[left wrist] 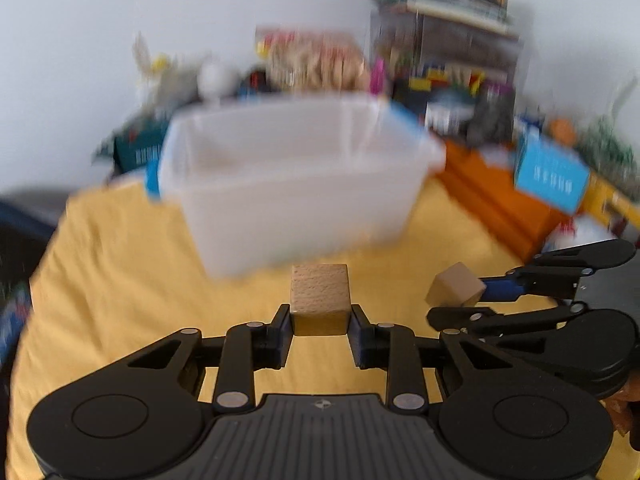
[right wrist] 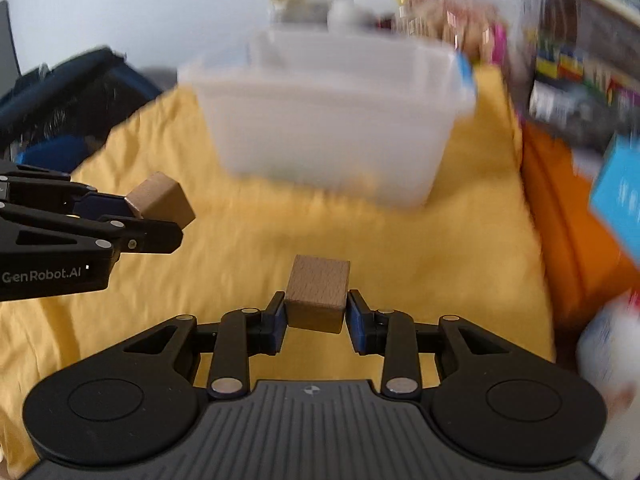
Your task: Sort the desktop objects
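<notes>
My left gripper (left wrist: 320, 318) is shut on a wooden cube (left wrist: 319, 298) and holds it above the yellow cloth (left wrist: 120, 280). My right gripper (right wrist: 316, 314) is shut on a second wooden cube (right wrist: 317, 292). Each gripper shows in the other's view: the right gripper (left wrist: 460, 298) with its cube (left wrist: 456, 284) at the right, the left gripper (right wrist: 160, 216) with its cube (right wrist: 162, 198) at the left. A clear plastic bin (left wrist: 288, 176) with blue handles stands ahead on the cloth, and shows in the right wrist view too (right wrist: 332, 120). The views are blurred.
Behind the bin are blurred toys and a snack bag (left wrist: 316, 60). An orange box (left wrist: 500, 196) and a blue carton (left wrist: 552, 176) lie at the right, with a shelf of colourful items (left wrist: 448, 60). A dark bag (right wrist: 60, 92) lies at the left.
</notes>
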A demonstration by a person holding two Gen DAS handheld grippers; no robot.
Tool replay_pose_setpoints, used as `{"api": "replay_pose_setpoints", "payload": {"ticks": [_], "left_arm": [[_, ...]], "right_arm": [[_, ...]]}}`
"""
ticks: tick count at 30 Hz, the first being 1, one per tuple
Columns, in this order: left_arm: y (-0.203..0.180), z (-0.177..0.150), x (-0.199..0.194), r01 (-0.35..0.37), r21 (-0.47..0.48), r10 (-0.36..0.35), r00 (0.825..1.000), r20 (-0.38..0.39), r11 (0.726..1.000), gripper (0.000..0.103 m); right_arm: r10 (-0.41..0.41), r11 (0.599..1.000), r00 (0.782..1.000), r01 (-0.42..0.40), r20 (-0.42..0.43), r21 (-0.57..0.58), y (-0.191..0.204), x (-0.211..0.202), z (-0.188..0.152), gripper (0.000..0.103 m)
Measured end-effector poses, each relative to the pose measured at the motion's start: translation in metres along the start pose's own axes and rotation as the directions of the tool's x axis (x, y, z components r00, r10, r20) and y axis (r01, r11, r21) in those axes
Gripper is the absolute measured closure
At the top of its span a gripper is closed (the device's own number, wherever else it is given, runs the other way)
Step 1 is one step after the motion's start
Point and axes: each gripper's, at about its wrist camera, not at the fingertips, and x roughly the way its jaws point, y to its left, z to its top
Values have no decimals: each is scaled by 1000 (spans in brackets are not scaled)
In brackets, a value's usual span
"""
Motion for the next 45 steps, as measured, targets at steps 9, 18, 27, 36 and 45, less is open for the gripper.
{"api": "replay_pose_setpoints", "payload": {"ticks": [9,18,27,36,45], "left_arm": [[31,101,8,1,-31,2,994,108,1000,71],[33,130,86,-114,2,114,991,-66,993,55],[8,132,64,-344,165,336,939,79,924,29],[4,138,58,-264,143,268,963,-8,954,21],[0,139,50,-297,135,297,955,21,945,21]], "right_arm": [[-29,999,978,35,207,-23,-19,-15,102,68],[-92,991,989,81,113,106,-45,55,158,50],[-80,989,997,77,14,126,-58,59,142,42],[-117,993,992,117,41,13,-59,42,150,30],[-106,994,994,106,37,-14,-52,41,147,30]]}}
